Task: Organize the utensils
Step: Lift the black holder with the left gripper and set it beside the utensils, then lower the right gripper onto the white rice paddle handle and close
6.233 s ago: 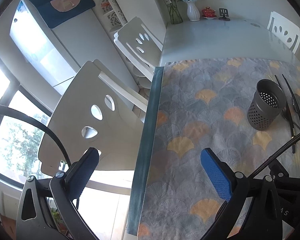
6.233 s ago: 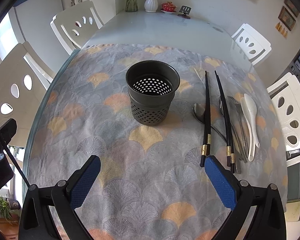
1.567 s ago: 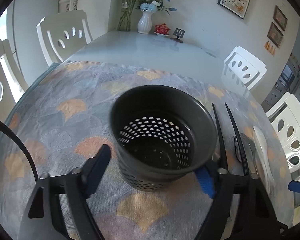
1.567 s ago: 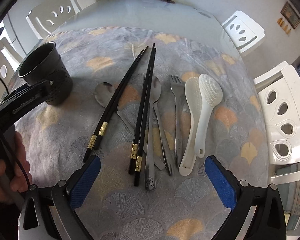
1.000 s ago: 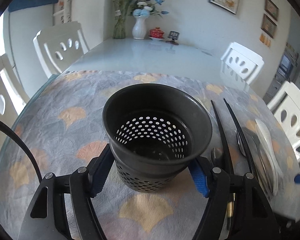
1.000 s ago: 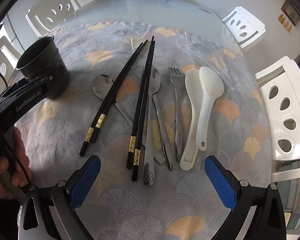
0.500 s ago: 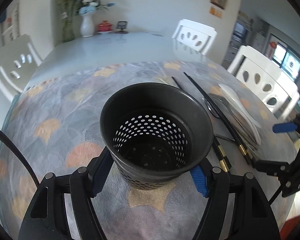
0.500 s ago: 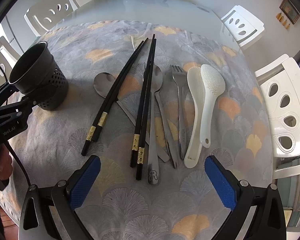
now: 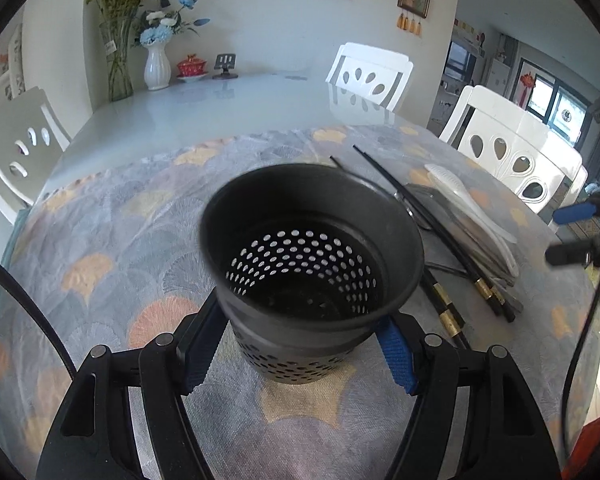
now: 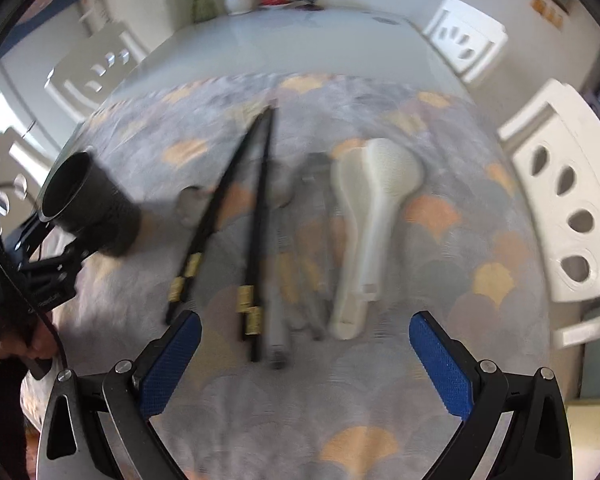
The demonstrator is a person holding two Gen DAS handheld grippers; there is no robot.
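A dark perforated utensil holder [image 9: 312, 256] fills the middle of the left wrist view, tilted, with my left gripper [image 9: 300, 354] shut on its lower wall. The holder [image 10: 90, 204] also shows at the left of the right wrist view. Two pairs of black chopsticks [image 10: 260, 216] with gold bands, metal spoons and a fork [image 10: 296, 276], and two white plastic spoons [image 10: 370, 220] lie side by side on the patterned cloth [image 10: 460, 280]. My right gripper [image 10: 304, 360] hovers open above their handle ends, with nothing between its fingers.
White chairs [image 10: 568, 200] stand around the table. A vase of flowers [image 9: 156, 64], a red pot and a small stand sit at the far end of the glass table [image 9: 220, 96]. A hand [image 10: 12, 344] holds the left gripper's grip at lower left.
The left gripper closed on the holder, then rolled, tilting the holder. The right gripper shifted over the utensils, and its view is now blurred.
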